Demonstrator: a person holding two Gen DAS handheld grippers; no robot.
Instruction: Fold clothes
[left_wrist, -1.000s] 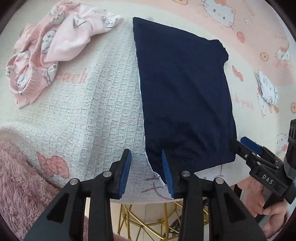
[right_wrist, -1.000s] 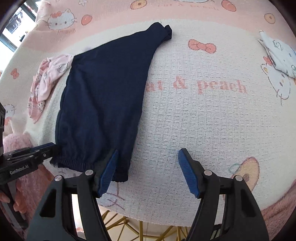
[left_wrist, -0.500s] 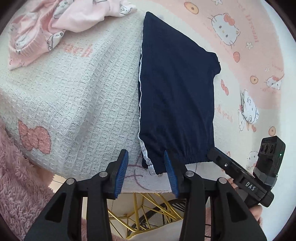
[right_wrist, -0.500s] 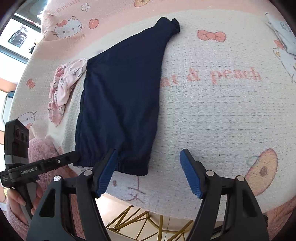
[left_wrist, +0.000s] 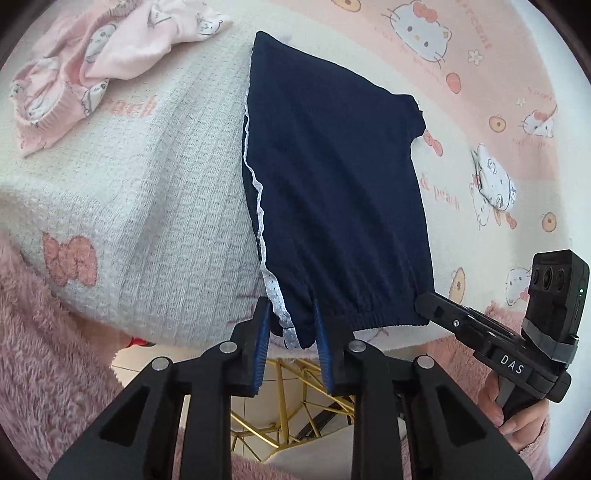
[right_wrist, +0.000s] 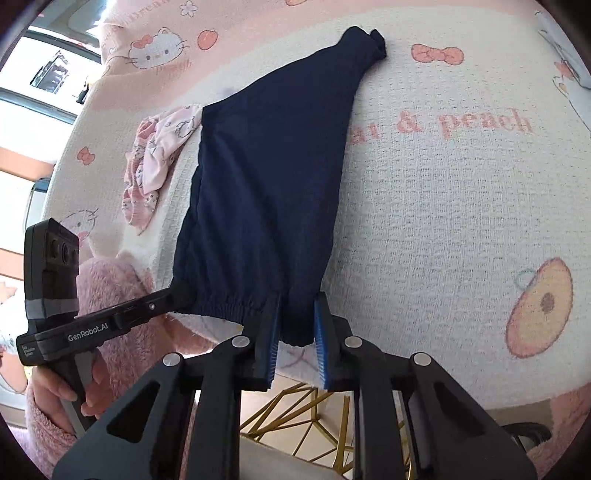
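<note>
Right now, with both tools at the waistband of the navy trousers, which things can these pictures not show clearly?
- Navy trousers: underside hidden in both views by the cloth itself.
- Left tool: whether its pads truly pinch the waistband corner; the fabric covers the contact.
- Right tool: the same doubt, right wrist view.
- Pink garment: partly cut by the left wrist view's edge; its kind is unclear.
- Gold frame below: mostly hidden by the blanket.

The navy trousers (left_wrist: 332, 184) are smooth, matt knit cloth with a gathered elastic hem and a white perforated side stripe. The blanket (right_wrist: 461, 221) under them is coarse waffle-weave cloth, matt, printed in pink. The pink garment (left_wrist: 92, 66) is soft cotton. Gripper bodies are matt black plastic with ribbed blue pads (right_wrist: 320, 332) and shiny metal rivets
</note>
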